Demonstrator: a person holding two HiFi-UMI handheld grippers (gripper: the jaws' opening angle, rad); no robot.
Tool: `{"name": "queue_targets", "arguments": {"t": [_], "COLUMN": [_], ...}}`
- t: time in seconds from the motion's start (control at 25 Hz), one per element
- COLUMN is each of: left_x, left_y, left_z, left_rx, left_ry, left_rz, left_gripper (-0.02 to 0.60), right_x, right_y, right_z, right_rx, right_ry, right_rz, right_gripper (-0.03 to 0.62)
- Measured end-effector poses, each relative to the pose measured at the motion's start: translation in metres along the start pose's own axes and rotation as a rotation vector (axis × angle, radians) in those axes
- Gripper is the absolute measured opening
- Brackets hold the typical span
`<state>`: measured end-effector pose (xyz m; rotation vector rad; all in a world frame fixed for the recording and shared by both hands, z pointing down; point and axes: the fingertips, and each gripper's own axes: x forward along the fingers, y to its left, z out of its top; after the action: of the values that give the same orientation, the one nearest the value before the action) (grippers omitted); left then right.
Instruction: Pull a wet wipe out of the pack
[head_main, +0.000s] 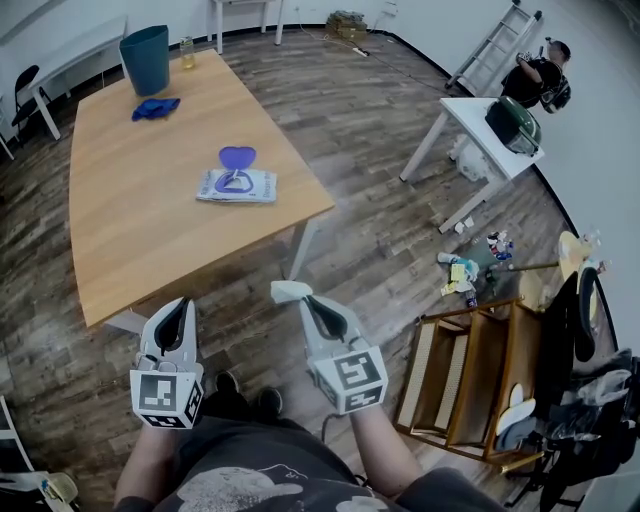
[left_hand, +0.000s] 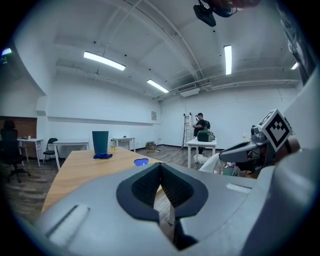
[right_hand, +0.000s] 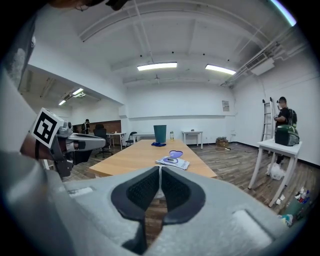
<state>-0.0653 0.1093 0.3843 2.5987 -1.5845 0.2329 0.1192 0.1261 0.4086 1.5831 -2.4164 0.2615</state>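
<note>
Well apart from the wipe pack (head_main: 237, 185) on the surface (head_main: 130, 230), the right hand-held gripper (head_main: 300, 297) pinches a white wipe (head_main: 286, 290).

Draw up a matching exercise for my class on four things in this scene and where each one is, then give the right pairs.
Things
1. teal bin
2. blue cloth
3. wipe pack
4. wet wipe

Places
A. pinched in the right gripper, off the table
B. flat on the table, lid flipped open
C. upright at the table's far end
D. crumpled on the table beside the bin

Pairs: 1-C, 2-D, 3-B, 4-A
</note>
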Motion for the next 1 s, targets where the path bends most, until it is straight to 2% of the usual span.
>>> {"name": "queue_targets", "arguments": {"t": [0.52,1.0], "left_x": [-0.028,-0.029], "left_y": [0.03,0.033], "left_z": [-0.003,-0.007], "left_rx": [-0.043,-0.073], "left_ry": [0.003,0.001], "left_rz": [-0.046,-0.109], "left_gripper": [0.018,0.018], "right_x": [-0.001,-0.001], "right_y": [0.044,0.051], "right_z": [0.013,0.012], "right_rx": [-0.062,-0.075], "right_ry": [0.036,0.065], "right_rz": [-0.044,-0.094], "right_gripper": [0.003,0.003]}}
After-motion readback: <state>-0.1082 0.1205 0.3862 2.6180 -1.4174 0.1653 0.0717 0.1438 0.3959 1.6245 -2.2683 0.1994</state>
